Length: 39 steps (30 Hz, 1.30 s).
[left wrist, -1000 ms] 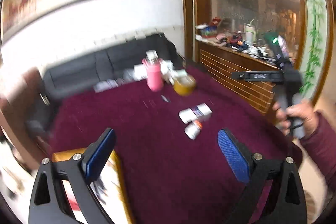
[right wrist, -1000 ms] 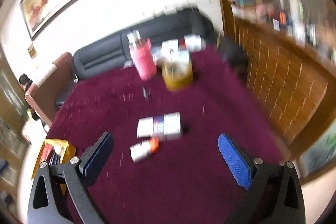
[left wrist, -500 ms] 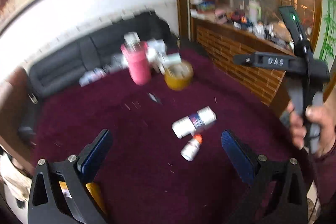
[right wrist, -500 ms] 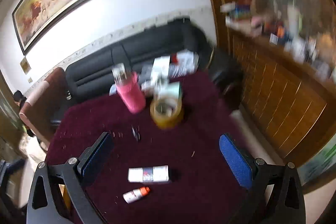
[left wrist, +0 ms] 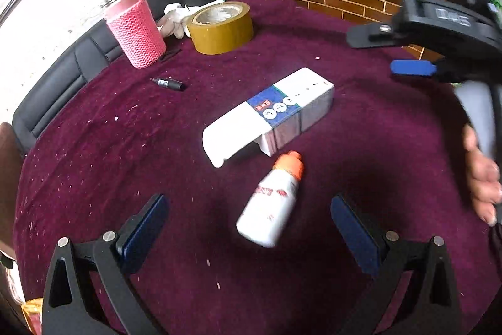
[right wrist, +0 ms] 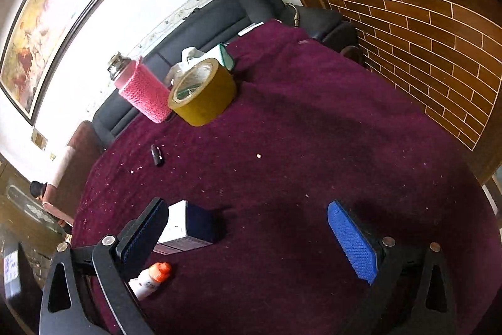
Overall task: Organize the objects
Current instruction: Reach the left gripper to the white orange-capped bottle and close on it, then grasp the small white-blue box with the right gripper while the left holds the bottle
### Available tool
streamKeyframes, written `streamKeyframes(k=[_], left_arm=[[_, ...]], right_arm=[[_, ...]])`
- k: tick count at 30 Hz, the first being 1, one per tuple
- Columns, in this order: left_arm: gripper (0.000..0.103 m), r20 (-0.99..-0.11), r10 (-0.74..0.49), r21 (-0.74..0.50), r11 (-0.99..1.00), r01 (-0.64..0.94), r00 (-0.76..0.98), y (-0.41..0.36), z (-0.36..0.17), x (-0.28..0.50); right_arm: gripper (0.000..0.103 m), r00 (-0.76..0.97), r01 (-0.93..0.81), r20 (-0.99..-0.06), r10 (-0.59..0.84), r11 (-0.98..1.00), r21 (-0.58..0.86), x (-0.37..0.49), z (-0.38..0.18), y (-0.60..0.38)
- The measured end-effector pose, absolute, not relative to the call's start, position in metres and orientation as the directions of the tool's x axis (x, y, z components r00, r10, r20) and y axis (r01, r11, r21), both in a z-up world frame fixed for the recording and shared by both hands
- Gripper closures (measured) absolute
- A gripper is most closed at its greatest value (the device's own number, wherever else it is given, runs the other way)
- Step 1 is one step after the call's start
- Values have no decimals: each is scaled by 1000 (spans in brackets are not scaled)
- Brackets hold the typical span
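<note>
A small white bottle with an orange cap (left wrist: pixel 272 203) lies on its side on the maroon tablecloth (left wrist: pixel 360 127), just ahead of and between the fingers of my open left gripper (left wrist: pixel 248 231). A white and blue box (left wrist: pixel 266 118) lies just beyond it. In the right wrist view the box (right wrist: pixel 188 225) and bottle (right wrist: pixel 150 278) sit by the left finger of my open, empty right gripper (right wrist: pixel 251 231). The right gripper also shows in the left wrist view, held in a hand at the right edge (left wrist: pixel 445 30).
A pink knit-sleeved bottle (left wrist: pixel 135 27), a roll of tan tape (left wrist: pixel 219 27) and a small black marker (left wrist: pixel 168 83) stand farther back on the table. A black sofa (right wrist: pixel 219 18) lies behind it and a brick-patterned wooden counter (right wrist: pixel 423 30) to the right.
Both grippers have moved down and closer to the table. The bottle and box now lie right in front of the left gripper. Both stay open.
</note>
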State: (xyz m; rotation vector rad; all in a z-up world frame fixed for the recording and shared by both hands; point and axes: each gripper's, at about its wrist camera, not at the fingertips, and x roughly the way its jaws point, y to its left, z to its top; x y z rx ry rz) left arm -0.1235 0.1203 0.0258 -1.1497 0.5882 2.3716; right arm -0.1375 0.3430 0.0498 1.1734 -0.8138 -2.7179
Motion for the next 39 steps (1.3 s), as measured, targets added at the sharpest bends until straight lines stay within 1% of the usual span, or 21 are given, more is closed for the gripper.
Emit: streamKeyframes(k=[2, 3, 4, 5, 6, 7, 9, 11, 14, 19, 21, 24, 26, 27, 31, 33, 34, 36, 39], left_arm=[[1, -811, 200, 177, -811, -557, -549, 122, 23, -130], [5, -816, 200, 172, -811, -559, -543, 123, 20, -132], [17, -824, 209, 157, -810, -566, -527, 124, 17, -134], [21, -831, 222, 137, -807, -574, -511, 123, 15, -135], [34, -829, 250, 108, -806, -581, -501, 122, 16, -134], [50, -831, 265, 91, -802, -590, -489, 121, 16, -134], [77, -834, 269, 88, -798, -596, -482, 122, 18, -130], [77, -833, 255, 98, -806, -584, -491, 121, 20, -125], [77, -833, 267, 59, -829, -557, -485, 110, 25, -120], [77, -800, 343, -91, -881, -465, -493, 69, 50, -98], [77, -783, 364, -125, -886, -446, -504, 55, 58, -82], [77, -758, 398, -175, -888, -426, -516, 35, 69, -57], [77, -751, 409, -197, -888, -416, -518, 24, 71, -43], [77, -750, 410, -201, -889, -411, -519, 20, 71, -37], [77, -747, 405, -212, -897, -388, -527, 3, 71, -13], [77, -746, 392, -206, -905, -373, -538, -4, 72, -5], [77, -746, 386, -204, -908, -365, -543, -9, 72, -1], [77, -742, 382, -206, -912, -355, -550, -17, 72, 4], [77, -743, 381, -214, -914, -345, -550, -25, 68, 4]], right_arm=[[0, -703, -134, -656, -275, -854, 503, -138, 48, 342], [0, -701, -135, -659, -273, -857, 498, -138, 46, 341], [0, -699, -132, -662, -271, -861, 491, -137, 45, 339], [0, -699, -127, -662, -270, -864, 487, -137, 45, 338], [0, -700, -123, -661, -271, -866, 485, -139, 45, 337], [0, -700, -120, -661, -269, -869, 480, -139, 45, 337], [0, -699, -115, -666, -261, -878, 465, -140, 45, 334], [0, -696, -107, -668, -263, -882, 459, -141, 43, 331], [0, -685, -97, -674, -277, -882, 461, -143, 39, 327], [0, -679, -73, -672, -295, -884, 461, -144, 37, 321], [0, -681, -84, -665, -306, -870, 487, -142, 42, 322], [0, -686, -83, -623, -376, -810, 580, -146, 56, 323], [0, -675, -51, -618, -404, -810, 585, -157, 66, 312], [0, -658, -24, -627, -417, -821, 570, -165, 68, 303], [0, -552, 60, -723, -416, -885, 463, -211, 61, 260], [0, -471, 83, -767, -436, -887, 454, -224, 48, 245], [0, -412, 95, -781, -469, -875, 475, -226, 39, 239], [0, -352, 130, -772, -529, -845, 519, -217, 34, 231], [0, -250, 223, -729, -638, -770, 598, -187, 34, 218]])
